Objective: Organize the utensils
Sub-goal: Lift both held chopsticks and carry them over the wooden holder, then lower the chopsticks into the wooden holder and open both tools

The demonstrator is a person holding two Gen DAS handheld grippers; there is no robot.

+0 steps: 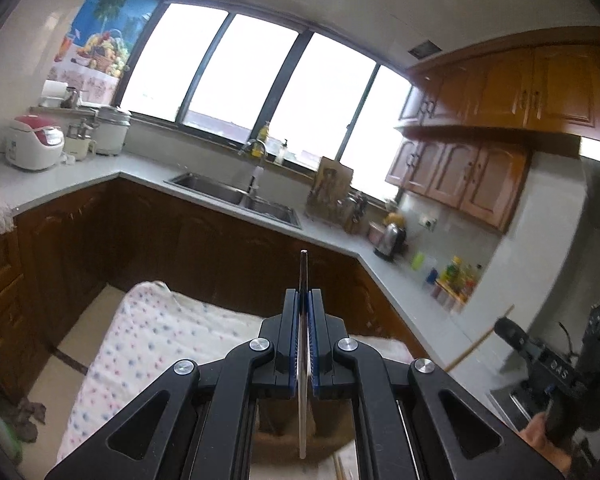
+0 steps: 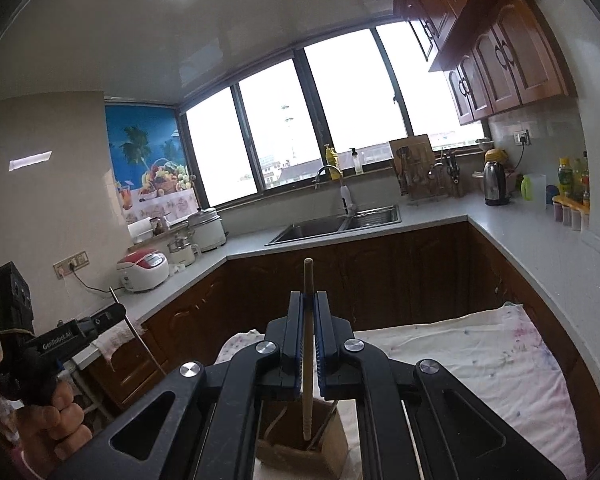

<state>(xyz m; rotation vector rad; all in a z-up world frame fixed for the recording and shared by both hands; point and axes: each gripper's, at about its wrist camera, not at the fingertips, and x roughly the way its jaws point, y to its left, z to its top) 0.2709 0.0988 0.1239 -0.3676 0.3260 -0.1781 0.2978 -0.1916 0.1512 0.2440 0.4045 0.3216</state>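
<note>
My left gripper (image 1: 303,294) is shut on a thin metal utensil (image 1: 303,272) that stands upright between the pads, its lower end hanging over a brown holder (image 1: 272,446) below. My right gripper (image 2: 308,296) is shut on a wooden chopstick (image 2: 308,276), held upright with its lower end inside the brown utensil holder (image 2: 300,456), which has a few other sticks in it. The right gripper also shows in the left wrist view (image 1: 504,326) with the chopstick (image 1: 480,344). The left gripper shows in the right wrist view (image 2: 112,314) with the metal utensil (image 2: 140,336).
The holder stands on a table covered by a white dotted cloth (image 1: 140,344), also seen in the right wrist view (image 2: 480,360). Behind are dark cabinets, a grey counter (image 2: 520,240) with a sink (image 2: 336,224), a kettle (image 2: 496,182), a rice cooker (image 2: 142,270) and bottles.
</note>
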